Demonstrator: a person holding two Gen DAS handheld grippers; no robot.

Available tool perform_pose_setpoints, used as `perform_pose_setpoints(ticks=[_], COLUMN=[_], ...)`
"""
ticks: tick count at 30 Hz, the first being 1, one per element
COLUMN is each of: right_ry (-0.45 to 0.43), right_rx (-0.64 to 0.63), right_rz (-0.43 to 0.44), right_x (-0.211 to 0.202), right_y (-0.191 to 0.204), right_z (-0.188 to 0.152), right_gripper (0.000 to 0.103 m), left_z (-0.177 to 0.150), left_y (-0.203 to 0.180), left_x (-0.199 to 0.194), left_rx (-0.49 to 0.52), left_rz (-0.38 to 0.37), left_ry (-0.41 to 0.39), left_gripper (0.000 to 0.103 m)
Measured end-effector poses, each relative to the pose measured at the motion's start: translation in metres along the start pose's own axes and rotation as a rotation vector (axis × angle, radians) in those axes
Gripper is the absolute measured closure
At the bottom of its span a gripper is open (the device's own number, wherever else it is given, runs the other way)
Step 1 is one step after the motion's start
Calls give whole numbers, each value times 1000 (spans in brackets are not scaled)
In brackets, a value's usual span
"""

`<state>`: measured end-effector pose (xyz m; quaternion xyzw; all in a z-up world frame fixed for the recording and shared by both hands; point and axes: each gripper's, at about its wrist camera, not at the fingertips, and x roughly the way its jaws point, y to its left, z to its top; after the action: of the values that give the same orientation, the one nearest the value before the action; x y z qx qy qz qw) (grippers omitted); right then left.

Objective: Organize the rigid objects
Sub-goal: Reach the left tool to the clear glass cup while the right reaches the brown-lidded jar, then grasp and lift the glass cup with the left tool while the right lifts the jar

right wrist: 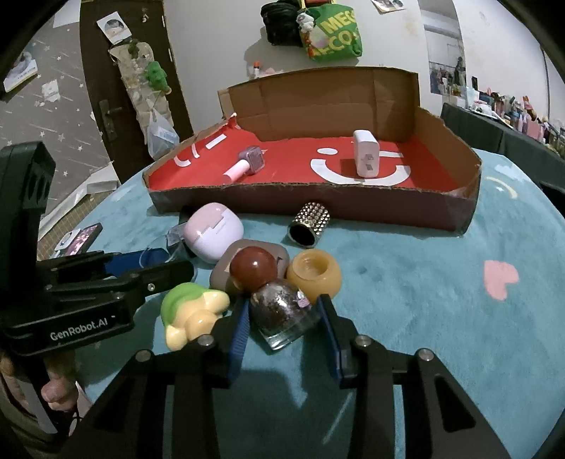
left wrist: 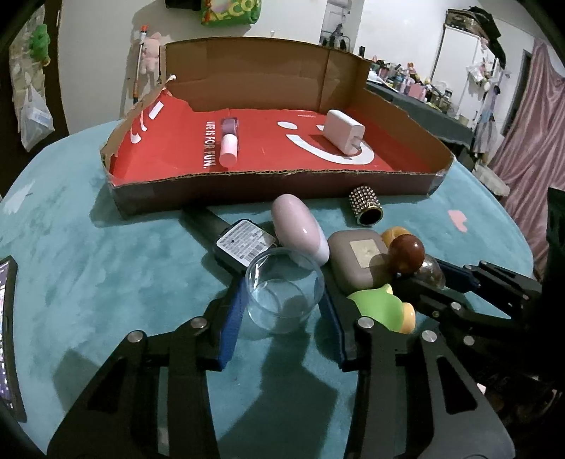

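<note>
Left gripper spread around the clear cup, right gripper spread around the glitter bottle (neither visibly pinched). Cardboard tray holds only the charger and pink bottle. The clutter beside it remains on the teal cloth: early going.

Green bag on wall; phone on teal tablecloth.

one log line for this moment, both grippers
left gripper: open around clear cup | right gripper: open around glass bottle | box: charger, pink bottle
</note>
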<state>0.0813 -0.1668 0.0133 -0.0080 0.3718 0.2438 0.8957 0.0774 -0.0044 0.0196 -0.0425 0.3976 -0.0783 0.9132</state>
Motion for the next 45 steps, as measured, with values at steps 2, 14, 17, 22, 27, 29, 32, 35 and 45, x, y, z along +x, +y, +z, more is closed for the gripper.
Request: perform_pose_setpoints(ticks=[2,14,17,22,27,29,32,35,45], right_ry=[-10,-58,-67,-76,-81,-83,-86,-87,-98], right_rx=[-7,28,34,29,27,25,22,20,13], right_rz=[2,41,47,53,55,55,53,53,51], right_x=[-4,-21,-24,-27,-28,-28,-28,-27,-28], right_y=[1,0,-1,2,2,2,2,2,2], right_z=[1,7,9,11,14,16,18,19,30], right_gripper=[63,63,63,63,63,63,63,63,63], left_z=[1,5,7,9,12,13,13,13,25], left_y=[2,7,8,10,10,9,10,9,12], left_x=[-4,-24,-28,-33,-34,-34,-34,-35,-38], left_rx=[-6,-21,-21,-19,-17,-15,-15,-14,-9], left_rz=[-2,-8,-8,-9,-10,-9,-9,-6,-4], left_ry=[-12,-65,-76,-88,-95,-97,-98,-98,-111], left_gripper=[64,64,64,64,64,64,64,64,64])
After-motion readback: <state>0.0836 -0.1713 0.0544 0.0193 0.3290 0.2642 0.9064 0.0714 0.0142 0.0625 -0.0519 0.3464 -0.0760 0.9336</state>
